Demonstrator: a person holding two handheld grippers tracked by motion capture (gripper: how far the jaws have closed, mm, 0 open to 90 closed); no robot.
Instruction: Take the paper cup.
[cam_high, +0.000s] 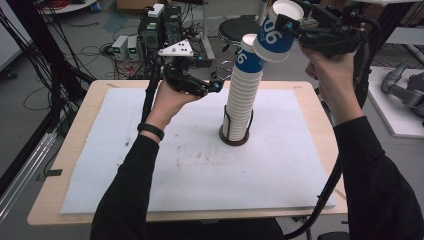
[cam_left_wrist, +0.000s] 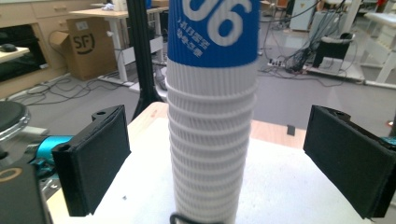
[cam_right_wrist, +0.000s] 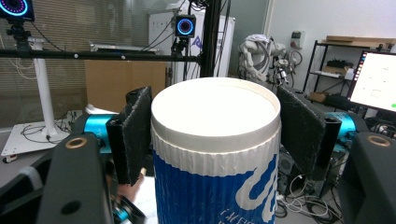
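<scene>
Progress: right gripper (cam_high: 286, 21) clamps one blue-and-white ribbed paper cup (cam_high: 274, 37), lifted clear of tall cup stack (cam_high: 241, 95); left gripper (cam_left_wrist: 219, 163) wide open around stack; placing remains

Cup stack (cam_left_wrist: 212, 116) runs past the top and bottom edges in the left gripper view. Held cup (cam_right_wrist: 215, 158) is cut off at the bottom in the right gripper view, its small print blurred.

1. Lifted cup (cam_high: 274, 42): blue band printed with white "06", white ribbed body, white rim.
2. Cup stack (cam_high: 241, 97): white ribbed sleeves; top cup banded blue with white numerals.
3. Stack holder (cam_high: 234, 139): dark brown base, black wire.
4. Mat (cam_high: 150, 170): white, faintly stained near centre; tabletop (cam_high: 75, 120) edges pale wood.
</scene>
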